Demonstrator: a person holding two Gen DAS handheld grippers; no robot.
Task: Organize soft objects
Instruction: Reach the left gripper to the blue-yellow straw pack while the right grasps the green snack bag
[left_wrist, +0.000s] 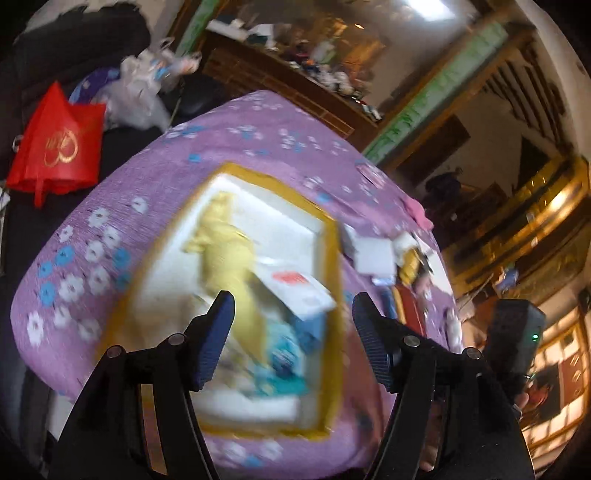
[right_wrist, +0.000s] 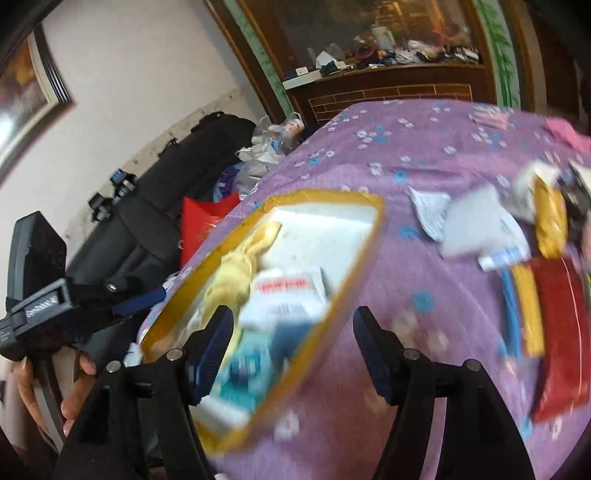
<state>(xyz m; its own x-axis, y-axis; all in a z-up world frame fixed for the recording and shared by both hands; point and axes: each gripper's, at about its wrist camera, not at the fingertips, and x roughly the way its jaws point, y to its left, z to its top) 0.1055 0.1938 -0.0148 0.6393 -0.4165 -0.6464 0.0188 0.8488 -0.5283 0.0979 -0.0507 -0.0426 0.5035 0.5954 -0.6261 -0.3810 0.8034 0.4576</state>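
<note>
A: Where does everything sit relative to the yellow-rimmed foam box (left_wrist: 328, 258)?

B: The yellow plush toy (left_wrist: 225, 251) lies inside it, along the wall nearer the red bag (left_wrist: 55, 144); a white packet with a red label (left_wrist: 295, 288) and a blue-and-teal packet (left_wrist: 288, 354) lie beside the toy in the same box. Outside the box, on the purple floral cloth (left_wrist: 110, 206), a loose heap waits: a grey-white soft pad (right_wrist: 476, 221), a yellow packet (right_wrist: 550, 218), a red packet (right_wrist: 561, 343); blur hides finer detail.

A: And the claws?

B: The left gripper (left_wrist: 293, 343) hovers over the box, jaws spread, holding nothing; the right gripper (right_wrist: 291, 350) hangs over the box's rim, likewise spread and empty.

A: How does the toy lie?

B: Its long axis runs the box's length, the pale narrow end toward the far wall; head or feet, I cannot tell.

A: Advice for the next pick?

B: I'd send the right claw to the heap, pinch one soft piece across its short side, and lay it parallel to the toy.
</note>
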